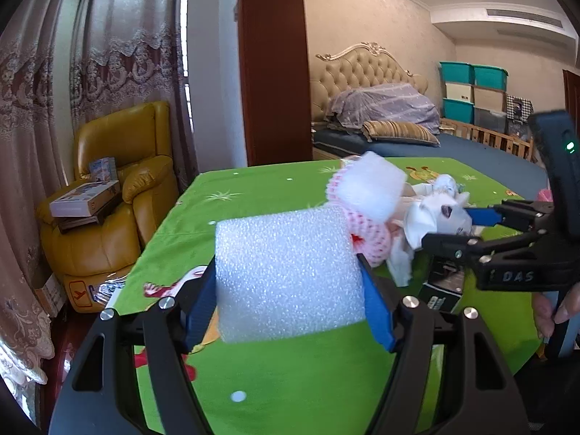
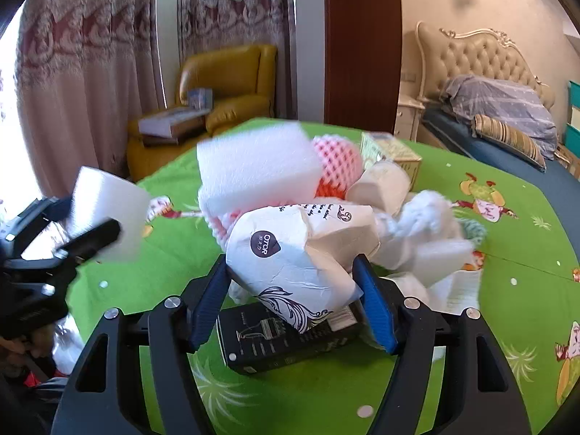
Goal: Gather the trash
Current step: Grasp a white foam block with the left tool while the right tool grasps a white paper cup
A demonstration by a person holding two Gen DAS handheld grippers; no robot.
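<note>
White foam block (image 1: 290,275), green cartoon-print tablecloth (image 1: 253,188), seemingly pink mesh sleeve (image 2: 337,163)

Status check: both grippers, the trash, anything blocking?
Left gripper shut on foam block. Right gripper shut on crumpled paper bag. Black box under bag; trash pile close behind.

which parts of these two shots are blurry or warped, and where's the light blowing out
Left wrist view: the foam block between the fingers is sharp, the far foam piece smeared, and the door frame bows from fisheye. Right wrist view: the paper bag is crisp, the upper foam piece and left gripper are motion-blurred, and daylight washes out the curtain at the left edge.
</note>
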